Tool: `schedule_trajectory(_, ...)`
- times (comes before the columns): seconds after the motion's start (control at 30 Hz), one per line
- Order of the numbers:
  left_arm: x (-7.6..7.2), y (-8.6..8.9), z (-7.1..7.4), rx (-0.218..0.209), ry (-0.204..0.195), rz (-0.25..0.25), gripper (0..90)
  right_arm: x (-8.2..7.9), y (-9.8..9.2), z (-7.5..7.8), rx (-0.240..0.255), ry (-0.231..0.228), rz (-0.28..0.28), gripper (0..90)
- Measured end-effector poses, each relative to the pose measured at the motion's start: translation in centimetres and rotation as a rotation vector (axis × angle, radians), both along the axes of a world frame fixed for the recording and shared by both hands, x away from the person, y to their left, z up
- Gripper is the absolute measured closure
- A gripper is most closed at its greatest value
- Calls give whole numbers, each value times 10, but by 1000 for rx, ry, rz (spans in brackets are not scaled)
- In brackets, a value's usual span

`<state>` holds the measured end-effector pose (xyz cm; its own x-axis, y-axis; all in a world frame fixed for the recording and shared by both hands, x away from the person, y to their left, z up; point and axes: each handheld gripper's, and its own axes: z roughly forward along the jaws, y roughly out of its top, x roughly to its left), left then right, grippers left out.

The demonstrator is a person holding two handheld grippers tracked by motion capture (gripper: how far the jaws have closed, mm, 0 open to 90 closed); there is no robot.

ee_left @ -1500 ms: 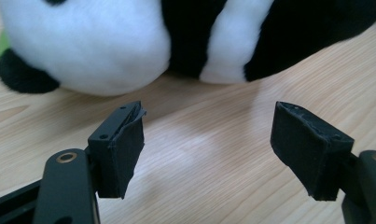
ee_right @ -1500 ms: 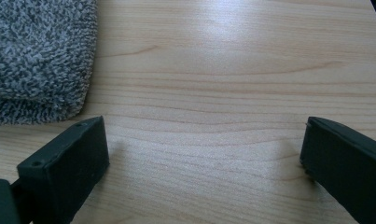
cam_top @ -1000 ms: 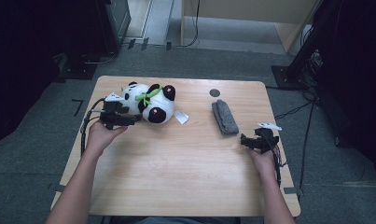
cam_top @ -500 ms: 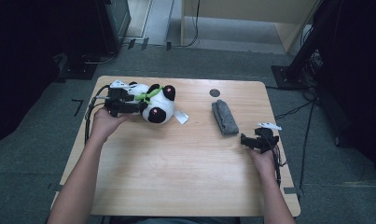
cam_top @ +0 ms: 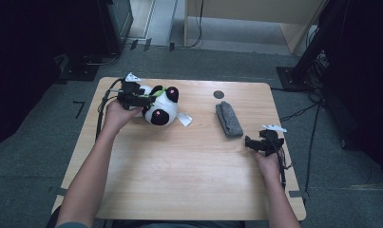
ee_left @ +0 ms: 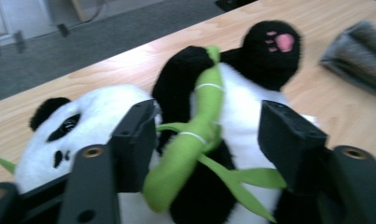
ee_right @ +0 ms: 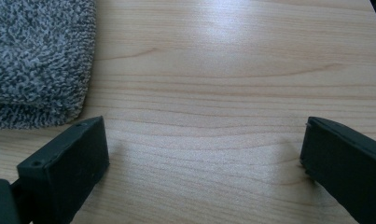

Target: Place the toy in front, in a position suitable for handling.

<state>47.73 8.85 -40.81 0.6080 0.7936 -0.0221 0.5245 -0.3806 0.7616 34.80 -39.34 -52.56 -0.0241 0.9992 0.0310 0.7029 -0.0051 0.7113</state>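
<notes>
A black-and-white plush panda [cam_top: 159, 112] lies at the back left of the wooden table [cam_top: 179, 175], hugging a green bamboo stalk [ee_left: 195, 135]. My left gripper [cam_top: 145, 99] reaches over it from the left. In the left gripper view the gripper [ee_left: 209, 109] straddles the panda [ee_left: 237, 93]; its jaws have just been closing, with the bamboo, a black arm and the white belly between them, and I cannot tell that the pads press. My right gripper [cam_top: 250, 142] rests at the right side, and its own view shows it [ee_right: 204, 126] open over bare wood.
A folded grey cloth [cam_top: 228, 119] lies right of centre, just ahead and left of the right gripper; its corner [ee_right: 36, 56] shows in the right gripper view. A white tag [cam_top: 184, 119] sticks out beside the panda. A small dark round mark [cam_top: 218, 94] sits near the far edge.
My left hand has moved toward the far side and right, bringing its gripper from beside the panda to over its body. The right hand has stayed still.
</notes>
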Motion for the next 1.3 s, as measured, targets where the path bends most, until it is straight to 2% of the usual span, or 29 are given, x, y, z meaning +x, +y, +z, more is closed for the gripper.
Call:
schedule_trajectory(0.07, 3, 0, -5, 7, 17, -5, 449, 0, 0, 0, 0, 0, 0, 8)
schedule_trajectory(0.13, 6, 0, -11, 6, 43, -11, 445, 0, 0, 0, 0, 0, 0, 8)
schedule_trajectory(0.23, 9, 0, -15, -14, 52, -8, 445, 0, 0, 0, 0, 1, 2, 8)
schedule_trajectory(0.33, 10, -1, -19, -9, 56, -14, 471, 0, 0, 0, -1, 0, 3, 8)
schedule_trajectory(0.43, 10, -2, -21, 6, 52, -31, 526, 0, 0, 0, 0, 0, 3, 8)
schedule_trajectory(0.7, 7, 0, -21, -33, 70, -2, 673, 0, 0, 0, -1, 1, 8, 8)
schedule_trajectory(0.87, 0, 4, -13, -49, 55, 17, 693, 1, 0, 0, 0, 2, 11, 8)
schedule_trajectory(1.03, -8, 7, -3, -71, 72, 23, 704, 1, -1, 0, -1, 1, 12, 8)
schedule_trajectory(1.2, -21, 5, 7, -91, 83, 17, 705, 2, -1, 0, 0, 1, 15, 8)
schedule_trajectory(1.23, -30, 3, 9, -96, 87, 12, 705, 2, -1, 0, 0, 1, 15, 8)
schedule_trajectory(1.27, -30, 3, 9, -96, 87, 12, 705, 2, -1, 0, 1, 2, 17, 8)
schedule_trajectory(1.3, -39, 0, 9, -87, 94, 12, 704, 2, -1, 0, -1, 2, 21, 8)
